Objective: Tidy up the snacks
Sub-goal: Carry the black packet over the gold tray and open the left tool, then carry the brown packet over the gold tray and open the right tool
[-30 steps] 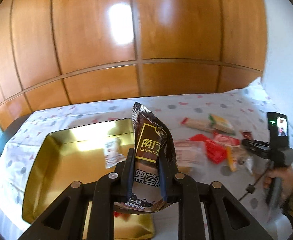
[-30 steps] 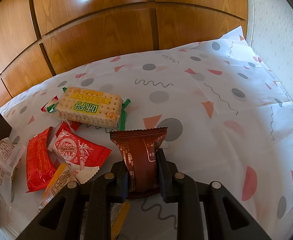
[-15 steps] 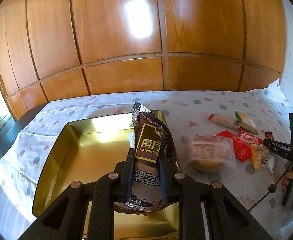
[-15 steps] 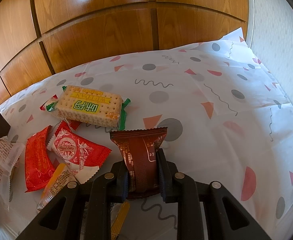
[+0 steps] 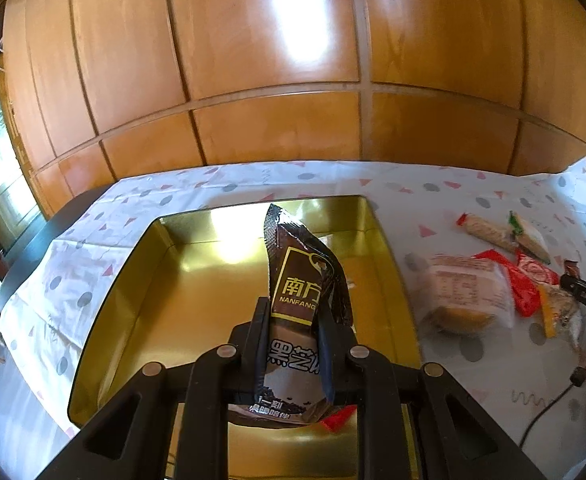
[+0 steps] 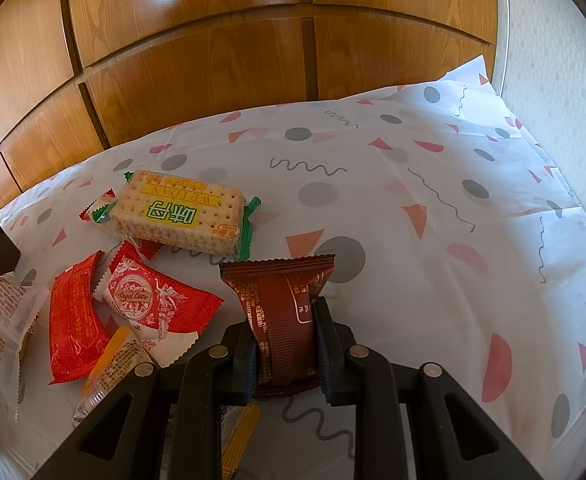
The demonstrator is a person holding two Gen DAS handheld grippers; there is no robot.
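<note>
1. I am holding a two-finger gripper in each hand over a table covered with a white patterned cloth (image 6: 433, 208); a wall of wooden panels (image 5: 277, 80) stands behind it.

2. My left gripper (image 5: 295, 312) is closed tight on a dark brown sesame snack packet (image 5: 301, 280), pinching it around its middle so it stands upright between the two pads.

3. What has just changed: I am carrying this packet over the gold tray (image 5: 165, 264). A second ago the tray sat off to the left of the packet; now the packet is hanging above the tray's middle, and the tray is filling more of the left wrist view.

4. A red wrapper corner (image 5: 337, 418) is peeking out under the packet, near the tray's front edge.

5. My right gripper (image 6: 285, 344) is keeping still, pressed shut on a reddish-brown wrapped snack (image 6: 281, 300) that is resting low over the cloth, well to the right of the tray.

6. Between that snack and the tray, loose snacks are lying on the cloth: a green-edged cracker pack (image 6: 177, 212), two red sachets (image 6: 149, 300), and a clear-wrapped bun (image 5: 465, 296) just beside the tray.

7. I judge that the sesame packet is nearly ready to be let go into the tray, and most of the snacks are waiting their turn.
</note>
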